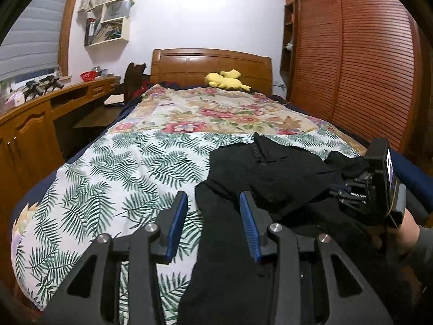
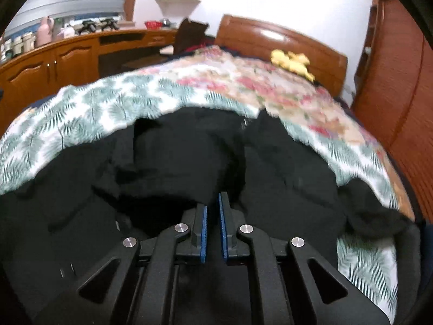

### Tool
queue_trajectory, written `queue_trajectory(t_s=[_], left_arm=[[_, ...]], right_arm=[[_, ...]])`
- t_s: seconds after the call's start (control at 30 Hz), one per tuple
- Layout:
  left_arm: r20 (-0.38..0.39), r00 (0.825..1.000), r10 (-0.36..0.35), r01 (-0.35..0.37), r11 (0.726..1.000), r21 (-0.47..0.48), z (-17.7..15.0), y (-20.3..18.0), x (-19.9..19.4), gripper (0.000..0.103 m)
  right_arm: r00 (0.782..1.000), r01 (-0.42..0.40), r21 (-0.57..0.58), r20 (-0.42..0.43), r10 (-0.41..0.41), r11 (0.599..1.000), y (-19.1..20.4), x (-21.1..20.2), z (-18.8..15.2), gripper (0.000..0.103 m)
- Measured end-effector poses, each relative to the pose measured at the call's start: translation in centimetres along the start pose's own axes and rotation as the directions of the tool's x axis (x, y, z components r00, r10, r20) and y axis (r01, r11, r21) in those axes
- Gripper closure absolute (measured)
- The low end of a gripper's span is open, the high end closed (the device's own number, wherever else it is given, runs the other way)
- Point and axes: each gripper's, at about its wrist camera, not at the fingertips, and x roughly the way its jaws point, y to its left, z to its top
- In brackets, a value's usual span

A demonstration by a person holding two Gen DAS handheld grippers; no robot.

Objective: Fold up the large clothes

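A large black garment [image 1: 270,173] lies rumpled on the near right part of the bed; in the right wrist view the same garment [image 2: 189,149] fills the foreground. My left gripper [image 1: 213,195] hovers over its left edge, jaws apart, with only bedspread and loose cloth beneath them. My right gripper [image 2: 213,201] has its blue pads nearly together, and a fold of the black cloth sits pinched at the tips. The left wrist view shows this right gripper [image 1: 341,192] at the garment's right side, held by a hand [image 1: 406,230].
The bedspread [image 1: 121,168] has a leaf print near me and flowers further back. A yellow plush toy [image 1: 226,80] lies by the wooden headboard [image 1: 211,65]. A wooden desk [image 1: 40,113] runs along the left, a louvred wardrobe [image 1: 365,67] along the right.
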Motion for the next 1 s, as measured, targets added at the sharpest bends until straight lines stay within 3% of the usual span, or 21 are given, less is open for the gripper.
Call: queue_trajectory(t_s=[0.27,0.33,0.4,0.47,0.7,1.0], left_arm=[[-0.016,0.999,-0.041,0.041,0.999,0.02,0.0,-2.2,0.8,0.065],[-0.021,0.999,-0.05,0.05,0.998,0.027,0.1,-2.7,1.1,0.065],[-0.021,0.998,-0.051,0.052,0.998,0.033,0.2,-3.0,1.2,0.065],[-0.022,0.998,-0.052,0.053,0.998,0.034,0.2,-3.2,1.3,0.065],[-0.028,0.998,-0.05,0.051,0.998,0.033,0.2,-3.1,1.5,0.065],[-0.024,0.999,-0.031,0.032,0.999,0.022,0.1,-2.4,1.5,0.065]], right_arm=[[0.999,-0.041,0.011,-0.005,0.041,0.999,-0.1,-2.0,-2.9,0.094],[0.999,-0.048,0.006,0.024,0.047,0.999,0.3,-2.8,-2.9,0.088],[0.996,-0.058,-0.003,0.06,0.058,0.998,0.7,-3.8,-2.7,0.067],[0.99,-0.109,-0.011,0.094,0.109,0.994,1.4,-4.4,-2.1,0.059],[0.963,-0.262,-0.099,0.044,0.267,0.96,6.2,-2.3,-0.3,0.059],[0.942,-0.328,-0.086,-0.102,0.319,0.941,10.4,4.1,1.1,0.063]])
